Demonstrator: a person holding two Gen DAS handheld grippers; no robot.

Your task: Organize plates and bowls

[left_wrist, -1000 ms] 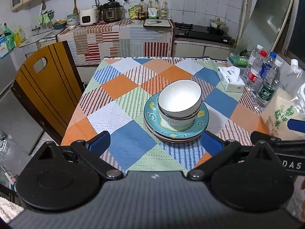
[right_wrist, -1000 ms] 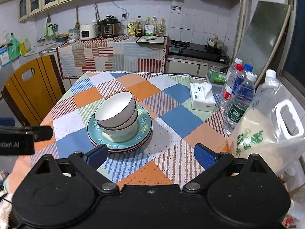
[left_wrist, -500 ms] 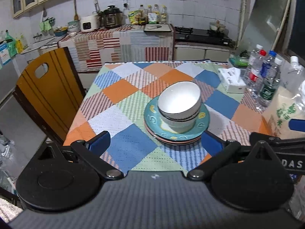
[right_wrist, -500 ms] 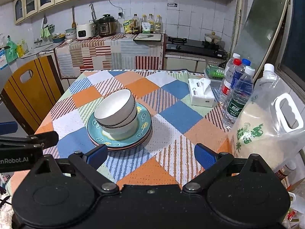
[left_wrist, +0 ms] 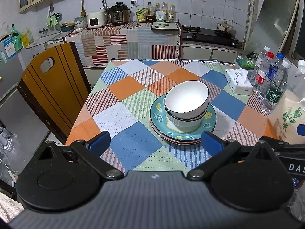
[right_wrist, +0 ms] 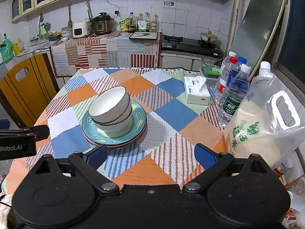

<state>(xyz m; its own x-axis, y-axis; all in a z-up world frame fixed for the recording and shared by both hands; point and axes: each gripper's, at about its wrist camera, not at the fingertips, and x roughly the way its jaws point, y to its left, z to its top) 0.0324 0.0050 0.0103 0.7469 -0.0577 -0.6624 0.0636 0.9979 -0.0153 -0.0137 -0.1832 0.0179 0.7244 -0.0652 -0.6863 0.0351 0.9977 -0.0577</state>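
White bowls (left_wrist: 186,103) sit nested in a stack, the top one tilted, on a teal patterned plate (left_wrist: 158,114) that lies on other plates. The stack stands mid-table and also shows in the right wrist view, bowls (right_wrist: 109,107) on plate (right_wrist: 140,123). My left gripper (left_wrist: 155,143) is open and empty, held back above the table's near edge, short of the stack. My right gripper (right_wrist: 150,155) is open and empty, near the front edge, to the right of the stack.
A checked cloth covers the table (left_wrist: 133,87). A tissue pack (right_wrist: 197,93), several water bottles (right_wrist: 233,93) and a large rice jug (right_wrist: 266,118) stand along the right edge. A wooden chair (left_wrist: 51,89) stands at the left. A kitchen counter (left_wrist: 133,38) is behind.
Both grippers have drawn back and risen slightly from the stack. The bowls and plates have not moved.
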